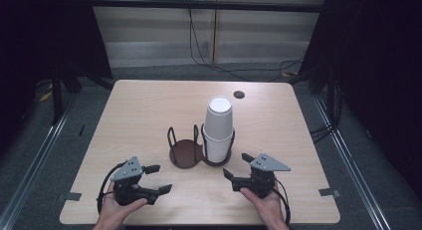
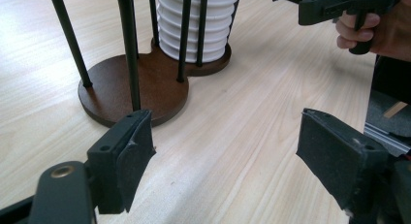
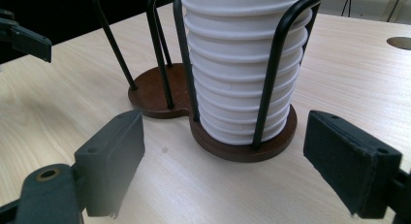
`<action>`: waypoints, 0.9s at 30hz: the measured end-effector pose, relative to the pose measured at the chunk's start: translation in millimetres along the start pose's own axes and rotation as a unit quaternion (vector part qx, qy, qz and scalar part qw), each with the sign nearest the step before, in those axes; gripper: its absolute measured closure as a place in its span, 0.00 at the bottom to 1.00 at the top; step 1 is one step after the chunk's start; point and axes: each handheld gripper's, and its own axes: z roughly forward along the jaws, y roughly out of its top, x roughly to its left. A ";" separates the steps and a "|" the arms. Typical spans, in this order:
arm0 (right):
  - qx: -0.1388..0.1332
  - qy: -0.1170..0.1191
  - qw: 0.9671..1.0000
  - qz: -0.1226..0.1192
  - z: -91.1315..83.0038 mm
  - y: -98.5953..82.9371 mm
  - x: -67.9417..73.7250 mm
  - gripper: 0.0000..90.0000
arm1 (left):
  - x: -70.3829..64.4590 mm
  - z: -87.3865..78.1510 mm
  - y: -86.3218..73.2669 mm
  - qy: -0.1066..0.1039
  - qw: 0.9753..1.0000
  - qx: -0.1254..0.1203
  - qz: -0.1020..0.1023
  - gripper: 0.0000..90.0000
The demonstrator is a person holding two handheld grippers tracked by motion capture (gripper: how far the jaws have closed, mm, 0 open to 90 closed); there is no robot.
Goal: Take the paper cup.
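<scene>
Cups (image 1: 219, 128): white ribbed paper, nested upside down in a two-ring black wire holder (image 1: 191, 151) with brown round bases, mid-tabletop. My left gripper (image 1: 155, 178) and right gripper (image 1: 237, 166), both released, flank it toward the near edge.

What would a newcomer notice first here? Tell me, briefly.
The tall stack of white paper cups stands in the right ring of a two-ring black wire holder at the table's centre; the left ring is empty. Nearer the person, the left hand-held gripper and the right hand-held gripper sit open, pointing toward the holder.
</scene>
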 end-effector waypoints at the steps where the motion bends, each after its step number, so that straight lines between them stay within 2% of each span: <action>1: -0.001 0.002 1.000 0.000 -0.4 0.2 -0.1 0.16 | 0.6 -0.3 0.2 -0.003 1.000 0.000 0.000 0.21; 5: 0.003 0.016 1.000 0.010 -0.6 1.7 -1.0 0.19 | 2.6 -1.1 0.6 -0.001 1.000 0.005 0.004 0.18; 6: 0.001 0.023 1.000 0.014 -0.9 1.8 -1.4 0.19 | 4.5 -1.4 0.3 -0.006 1.000 0.007 -0.003 0.18; 8: 0.002 0.022 1.000 0.015 -1.1 2.0 -1.3 0.19 | 5.3 -1.6 0.0 -0.006 1.000 0.008 -0.004 0.18; 12: 0.002 0.025 1.000 0.013 -2.9 3.7 -1.6 0.19 | 5.9 -3.2 -1.2 -0.022 1.000 0.007 -0.005 0.18; 13: -0.002 0.018 1.000 0.009 -5.8 6.2 -1.0 0.19 | 5.3 -4.2 -2.1 -0.025 1.000 0.005 -0.010 0.18; 14: -0.003 0.020 1.000 0.008 -6.9 7.3 -1.0 0.19 | 4.6 -4.1 -3.0 -0.024 1.000 0.006 -0.010 0.18; 17: 0.001 0.018 1.000 0.008 -11.0 12.2 -1.1 0.19 | 2.7 -4.6 -3.6 -0.031 0.999 0.006 -0.004 0.18; 20: -0.002 0.017 1.000 0.004 -14.4 16.6 -3.3 0.20 | 2.2 -6.3 -3.7 -0.027 1.000 -0.001 -0.003 0.18; 23: -0.008 0.011 1.000 -0.001 -17.8 21.0 -2.7 0.20 | 3.9 -5.7 -4.7 -0.027 1.000 0.002 -0.013 0.18; 27: 0.006 0.019 1.000 -0.010 -16.1 27.4 -4.3 0.20 | 4.6 -3.7 -4.5 -0.030 0.999 0.004 -0.014 0.18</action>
